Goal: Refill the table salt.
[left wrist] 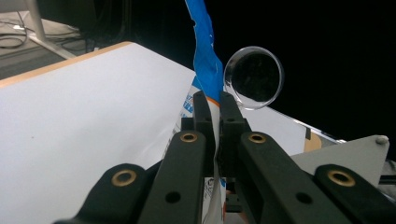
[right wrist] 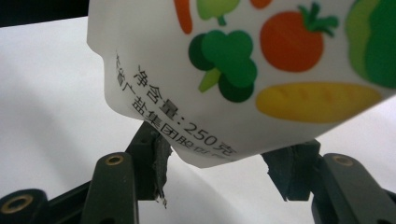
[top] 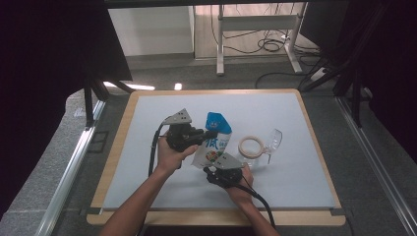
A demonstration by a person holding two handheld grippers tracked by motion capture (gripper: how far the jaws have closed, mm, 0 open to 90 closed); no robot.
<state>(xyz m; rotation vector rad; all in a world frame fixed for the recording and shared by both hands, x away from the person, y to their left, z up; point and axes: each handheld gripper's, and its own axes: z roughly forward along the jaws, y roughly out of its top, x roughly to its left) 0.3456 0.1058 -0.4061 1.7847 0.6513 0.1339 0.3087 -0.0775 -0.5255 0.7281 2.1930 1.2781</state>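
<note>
The pouch [top: 212, 142], a white bag with a blue top and printed vegetables, is held above the middle of the white table [top: 147, 147], tilted with its blue top away from the person. The left gripper [top: 209, 133] is clamped on the pouch's upper edge; in the left gripper view its pads squeeze the thin blue-and-white film [left wrist: 211, 93] flat between them. The right gripper [right wrist: 219, 161] sits under the pouch's bottom corner with its jaws part-way apart: one pad touches the corner, the other looks clear, so I cannot call it a firm grip. Just right of the pouch stands a glass jar [top: 251, 147] with a pale rim, its clear lid [top: 274, 140] hinged back. This looks like the step of steadying the pouch for pouring; next, the right gripper should close on the bottom corner and tip the pouch's top toward the jar mouth.
</note>
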